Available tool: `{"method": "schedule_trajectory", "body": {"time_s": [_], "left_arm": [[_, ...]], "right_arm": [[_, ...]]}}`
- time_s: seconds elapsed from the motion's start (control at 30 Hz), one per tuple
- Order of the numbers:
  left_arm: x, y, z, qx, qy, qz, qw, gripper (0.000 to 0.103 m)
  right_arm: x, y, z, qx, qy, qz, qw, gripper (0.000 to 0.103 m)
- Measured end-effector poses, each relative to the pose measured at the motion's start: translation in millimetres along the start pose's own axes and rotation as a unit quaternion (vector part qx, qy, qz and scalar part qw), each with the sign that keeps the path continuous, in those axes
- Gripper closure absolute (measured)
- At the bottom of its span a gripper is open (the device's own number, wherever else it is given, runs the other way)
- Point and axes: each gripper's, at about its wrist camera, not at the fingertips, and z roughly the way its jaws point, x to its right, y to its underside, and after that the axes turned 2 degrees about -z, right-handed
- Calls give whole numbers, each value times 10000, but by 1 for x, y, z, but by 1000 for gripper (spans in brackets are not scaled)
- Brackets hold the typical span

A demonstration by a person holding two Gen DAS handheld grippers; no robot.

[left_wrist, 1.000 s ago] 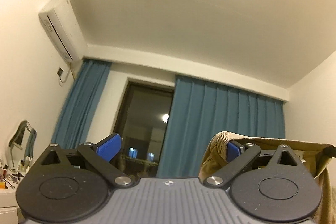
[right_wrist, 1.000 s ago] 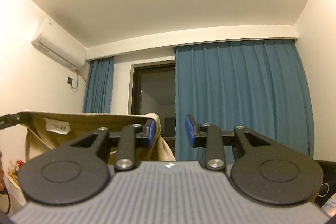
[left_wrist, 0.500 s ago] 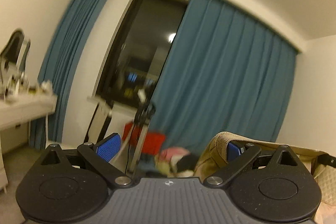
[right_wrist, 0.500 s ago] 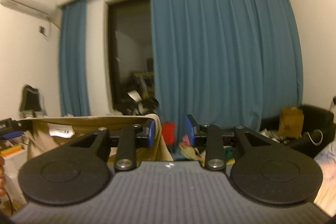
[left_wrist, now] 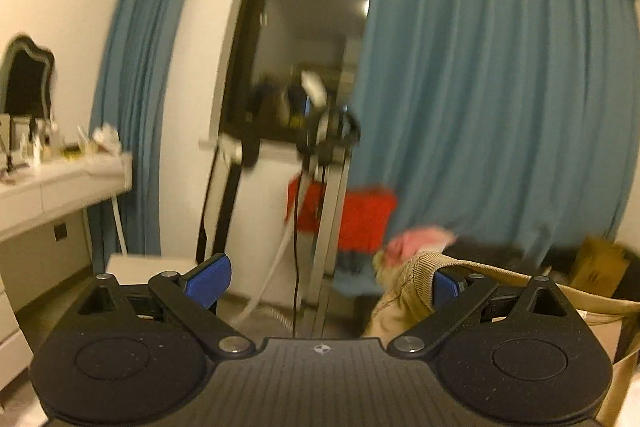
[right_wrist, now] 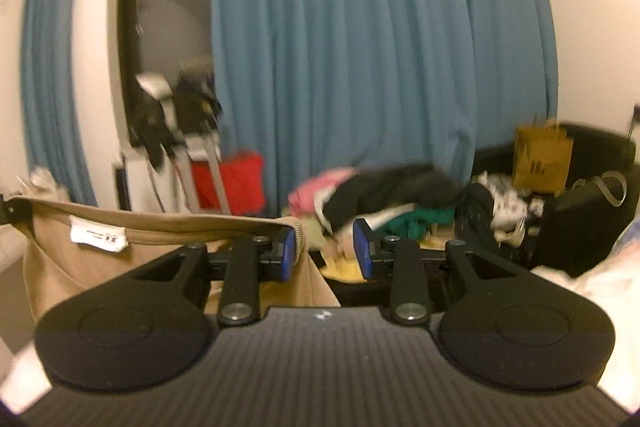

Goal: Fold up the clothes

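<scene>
Beyond both grippers, at twelve o'clock, hang blue curtains (right_wrist: 360,47) beside a dark window (left_wrist: 308,27), with a blurred stand (left_wrist: 320,155) of dark gear in front of it. At nine o'clock in the left view sits a white dresser (left_wrist: 52,187) with a mirror (left_wrist: 28,79) and small bottles too smeared to name. A red box (right_wrist: 236,183) sits low behind the stand; what it holds cannot be made out. In the right view a heap of clothes (right_wrist: 384,199), pink, black and green, lies at one o'clock, with a yellow paper bag (right_wrist: 540,155) and a dark bag (right_wrist: 580,223) at two o'clock; their contents are hidden. The left gripper (left_wrist: 320,279) has its jaws spread wide, and the tan garment (left_wrist: 412,287) is draped over the right-side finger only, its ribbed edge curling over the blue pad. The right gripper (right_wrist: 326,247) also has its jaws apart, the garment (right_wrist: 120,251) hooked over the left-side finger and stretched taut toward nine o'clock, a white label (right_wrist: 98,237) showing inside. Its lower part is cut off behind both gripper bodies.
</scene>
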Motion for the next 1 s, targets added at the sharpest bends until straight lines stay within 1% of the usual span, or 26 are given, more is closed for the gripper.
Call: {"method": "schedule_trajectory", "body": {"time_s": [0.07,0.2,0.27,0.33,0.37,0.4,0.43,0.47,0.5,0.53,0.57,0.7,0.8,0.93,1.0], "left_arm": [[-2,31,55,-284,-30,8,9996,3],[-21,85,131,-969,9,-33,9953,3],[-25,111,155,-1335,56,-21,9910,3],[-25,130,176,-1700,53,40,9854,4],[-25,135,184,-1906,77,68,9816,4],[-25,140,191,-2190,149,116,9755,3],[-24,144,198,-2506,238,172,9676,2],[-23,146,205,-2790,338,263,9593,2],[-22,148,208,-2970,407,377,9533,2],[-20,148,206,-3028,458,484,9507,2],[-20,145,197,-2992,509,511,9514,2],[-26,131,150,-2744,715,474,9578,0],[-31,121,115,-2556,868,446,9618,0],[-36,104,39,-2200,957,241,9705,0],[-40,95,-8,-2015,994,128,9744,0]], "right_arm": [[2,29,40,-283,-5,7,9996,70],[5,84,115,-891,-10,43,9960,70],[2,103,143,-1281,30,39,9917,70],[1,117,164,-1720,53,-67,9851,70],[-3,124,173,-1985,28,-185,9799,70],[-8,129,182,-2258,-43,-339,9736,70],[-14,133,189,-2493,-131,-497,9671,70],[-19,137,192,-2645,-202,-630,9621,70],[-24,137,191,-2698,-257,-690,9601,70],[-26,135,187,-2700,-338,-630,9602,70],[-27,132,182,-2694,-434,-523,9606,70],[-32,117,151,-2578,-708,-160,9635,70],[-31,102,119,-2367,-771,-103,9685,70],[-26,90,59,-2063,-844,78,9748,70],[-25,84,21,-1898,-860,64,9780,70]]}}
